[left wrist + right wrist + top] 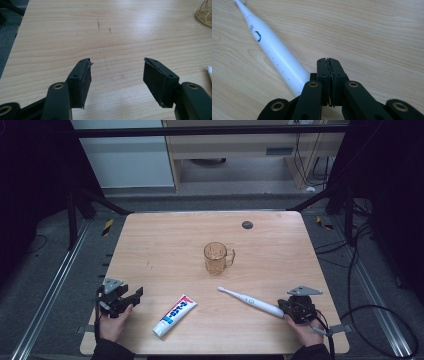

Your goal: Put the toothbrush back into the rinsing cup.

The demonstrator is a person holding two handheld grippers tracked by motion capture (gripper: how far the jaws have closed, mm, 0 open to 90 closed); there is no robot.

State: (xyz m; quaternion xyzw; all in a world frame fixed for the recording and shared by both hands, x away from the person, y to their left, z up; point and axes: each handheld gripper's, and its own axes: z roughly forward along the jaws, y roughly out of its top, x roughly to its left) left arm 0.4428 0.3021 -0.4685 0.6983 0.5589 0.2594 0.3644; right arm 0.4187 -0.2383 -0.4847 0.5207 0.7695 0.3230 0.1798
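A white electric toothbrush lies flat on the wooden table, its head pointing up and left. Its handle end runs under the left side of my right gripper, whose jaws are pressed together with nothing between them. In the high view that right gripper sits at the toothbrush's butt end. A white, blue and red toothpaste tube lies near the front edge. An amber glass mug stands mid-table. My left gripper rests at the front left, jaws apart over bare wood.
A small dark round disc sits near the table's far edge. The amber mug's edge shows at the top right of the left gripper view. Cables trail on the floor right of the table. Metal frame rails run along both sides.
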